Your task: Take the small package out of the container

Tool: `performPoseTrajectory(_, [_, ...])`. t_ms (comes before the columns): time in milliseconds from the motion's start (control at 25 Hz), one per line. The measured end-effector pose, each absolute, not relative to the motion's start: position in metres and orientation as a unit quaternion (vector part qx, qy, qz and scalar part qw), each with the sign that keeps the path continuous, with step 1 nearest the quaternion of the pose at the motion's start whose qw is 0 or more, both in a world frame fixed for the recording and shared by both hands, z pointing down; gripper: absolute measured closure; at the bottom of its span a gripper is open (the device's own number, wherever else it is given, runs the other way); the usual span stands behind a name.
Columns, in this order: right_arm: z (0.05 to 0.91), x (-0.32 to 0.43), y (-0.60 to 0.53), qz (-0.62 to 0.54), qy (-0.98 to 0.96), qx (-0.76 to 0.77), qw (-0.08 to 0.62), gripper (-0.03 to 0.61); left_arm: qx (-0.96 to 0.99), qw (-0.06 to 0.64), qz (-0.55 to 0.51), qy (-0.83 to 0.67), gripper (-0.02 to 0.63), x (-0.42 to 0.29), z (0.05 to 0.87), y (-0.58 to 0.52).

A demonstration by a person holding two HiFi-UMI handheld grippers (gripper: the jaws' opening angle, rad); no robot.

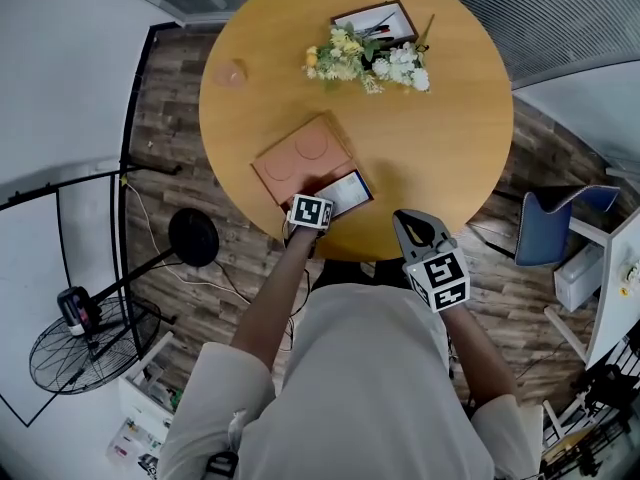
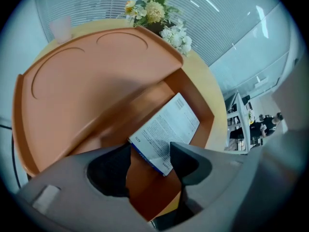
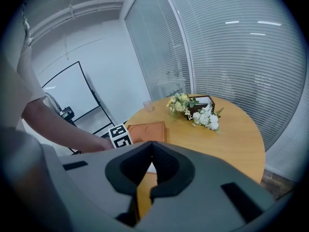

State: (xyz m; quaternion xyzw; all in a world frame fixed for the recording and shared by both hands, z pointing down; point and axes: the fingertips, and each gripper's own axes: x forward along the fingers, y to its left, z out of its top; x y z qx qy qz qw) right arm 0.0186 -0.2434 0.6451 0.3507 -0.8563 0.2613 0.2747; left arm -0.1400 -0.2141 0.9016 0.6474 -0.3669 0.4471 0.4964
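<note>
Surface: a round top (image 1: pixel 450 138) of smooth, pale wood.
Container: a flat, square, terracotta-coloured box (image 1: pixel 300 158) with a matt finish, close to the surface's near edge. Its lid (image 2: pixel 96 71), pressed with two shallow round hollows, is off the compartment, which therefore lies open to reach.
Small package: a thin, rectangular white carton (image 2: pixel 166 127) with fine print and a blue edge. It lies flat in the open compartment against the orange wall, at the end of the container nearest the surface's near edge.
Left gripper: it (image 2: pixel 149 163) points steeply down into the compartment with its jaws wide apart, astride the package's near corner. The dark pads do not seem to press on it. That stance looks suited to closing across the thin edge.
Right gripper: it (image 3: pixel 150 146) is closed tip to tip with nothing between the jaws. It is held over the near edge, away from the container, probably to keep out of the way.
Other things: a bunch of white and yellow flowers (image 1: pixel 365 63) beside a dark tray toward the far edge, and a translucent cup (image 1: pixel 230 73) at the left edge.
</note>
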Motion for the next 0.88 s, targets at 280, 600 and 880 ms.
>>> performPoseTrajectory(280, [0.649,0.029,-0.238,0.26,-0.855,0.348,0.281,0.575,0.67,0.526,0.377,-0.365,0.341,-0.132,0.891,-0.22])
performPoseTrajectory(600, [0.634,0.021,-0.24,0.243,-0.867,0.337,0.273,0.575,0.707,0.496,0.328,-0.382,0.341,-0.126,0.851,-0.222])
performPoseTrajectory(880, [0.625,0.013,-0.232,0.237,-0.876,0.325,0.267,0.575,0.743,0.453,0.289,-0.398,0.341,-0.11,0.813,-0.223])
